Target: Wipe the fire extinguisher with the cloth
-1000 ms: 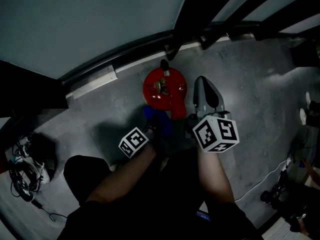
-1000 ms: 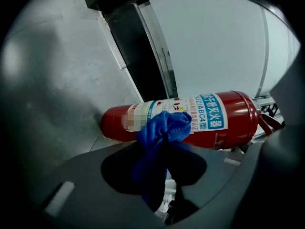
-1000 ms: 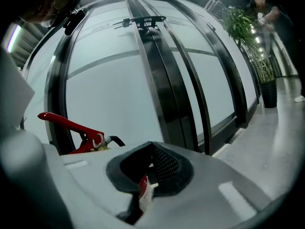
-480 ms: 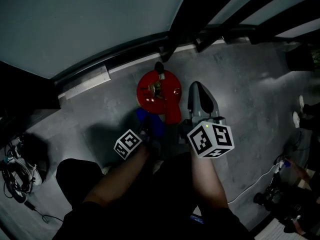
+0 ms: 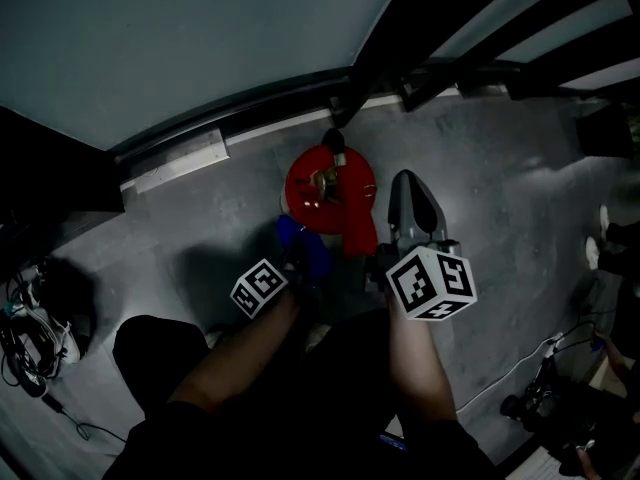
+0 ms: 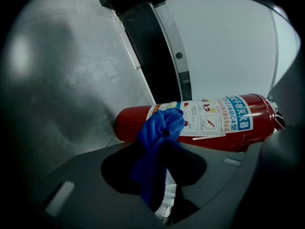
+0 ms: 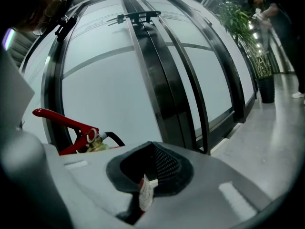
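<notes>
Red fire extinguisher (image 5: 335, 203): stands upright on the grey floor (image 5: 210, 228), close beside the foot of a glass panel (image 5: 180, 38). Its lever (image 7: 64, 120) shows at the left of the right gripper view.
Blue cloth (image 5: 303, 246): bunched and pressed against the cylinder's side, on the person's near-left. In the left gripper view it lies over the edge of the printed label (image 6: 214, 118).
Left gripper (image 5: 298, 266): jaws closed tight on the cloth, with a tail of it hanging back between them.
Right gripper (image 5: 412, 183): jaws together with nothing of the task between them. It is just beside the cylinder's right side; whether it touches cannot be told.
Change over 1 s: very little. The whole head view has drifted sideways and back, but cloth, grippers and extinguisher keep nearly the same places against each other. The left gripper's cube sits a touch further left of the cylinder than 0.5 s ago.
Meaning for the task: probably a short rub or a pause in mid-wipe, with contact held on 1 patch. Most of the cylinder likely remains to be covered.
Next move, judged: sweep the cloth along or around the body, with the right gripper steadying it against tipping.
</notes>
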`<state>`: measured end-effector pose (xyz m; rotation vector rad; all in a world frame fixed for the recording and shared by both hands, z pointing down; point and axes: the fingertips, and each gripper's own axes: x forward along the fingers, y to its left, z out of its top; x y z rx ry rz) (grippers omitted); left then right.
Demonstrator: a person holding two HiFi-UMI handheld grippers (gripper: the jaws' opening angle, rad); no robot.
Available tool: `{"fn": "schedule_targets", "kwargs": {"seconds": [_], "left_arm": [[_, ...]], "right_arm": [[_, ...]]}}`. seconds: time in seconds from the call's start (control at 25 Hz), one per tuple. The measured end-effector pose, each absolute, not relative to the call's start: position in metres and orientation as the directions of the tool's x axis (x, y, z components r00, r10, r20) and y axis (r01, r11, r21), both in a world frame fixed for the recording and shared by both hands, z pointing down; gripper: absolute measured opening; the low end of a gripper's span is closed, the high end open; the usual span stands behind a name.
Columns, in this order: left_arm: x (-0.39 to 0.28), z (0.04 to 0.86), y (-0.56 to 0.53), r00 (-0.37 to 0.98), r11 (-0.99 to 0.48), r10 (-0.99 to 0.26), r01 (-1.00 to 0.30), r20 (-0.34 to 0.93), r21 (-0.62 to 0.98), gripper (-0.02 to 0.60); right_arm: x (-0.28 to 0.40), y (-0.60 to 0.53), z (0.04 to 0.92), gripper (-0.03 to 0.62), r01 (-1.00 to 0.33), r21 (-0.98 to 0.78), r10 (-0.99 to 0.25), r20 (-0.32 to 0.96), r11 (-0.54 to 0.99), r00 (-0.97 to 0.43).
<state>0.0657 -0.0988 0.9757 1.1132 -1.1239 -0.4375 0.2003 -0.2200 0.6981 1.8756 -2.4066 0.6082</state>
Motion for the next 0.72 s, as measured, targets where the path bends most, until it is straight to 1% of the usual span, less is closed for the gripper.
{"fn": "schedule_targets", "kwargs": {"seconds": [0.16, 0.28, 0.56, 0.64, 0.72], "left_arm": [[0.067, 0.995, -0.104, 0.418, 0.458, -0.754, -0.219, 0.507, 0.861, 0.133], [0.069, 1.007, -0.103, 0.43, 0.456, -0.746, -0.229, 0.509, 0.86, 0.133], [0.064, 1.046, -0.105, 0.459, 0.462, -0.691, -0.314, 0.558, 0.83, 0.132], [0.063, 1.058, -0.105, 0.48, 0.474, -0.67, -0.31, 0.567, 0.824, 0.13], [0.067, 1.064, -0.109, 0.529, 0.467, -0.633, -0.322, 0.565, 0.824, 0.124]], "right_arm": [[0.191, -0.216, 0.7, 0.003, -0.939, -0.253, -0.916, 0.267, 0.231, -0.298], [0.196, -0.213, 0.698, 0.003, -0.943, -0.245, -0.918, 0.269, 0.227, -0.291], [0.203, -0.207, 0.698, 0.003, -0.946, -0.235, -0.918, 0.278, 0.222, -0.284], [0.2, -0.204, 0.697, 0.003, -0.945, -0.234, -0.915, 0.28, 0.227, -0.289], [0.196, -0.204, 0.695, 0.003, -0.945, -0.221, -0.914, 0.277, 0.241, -0.298]]}}
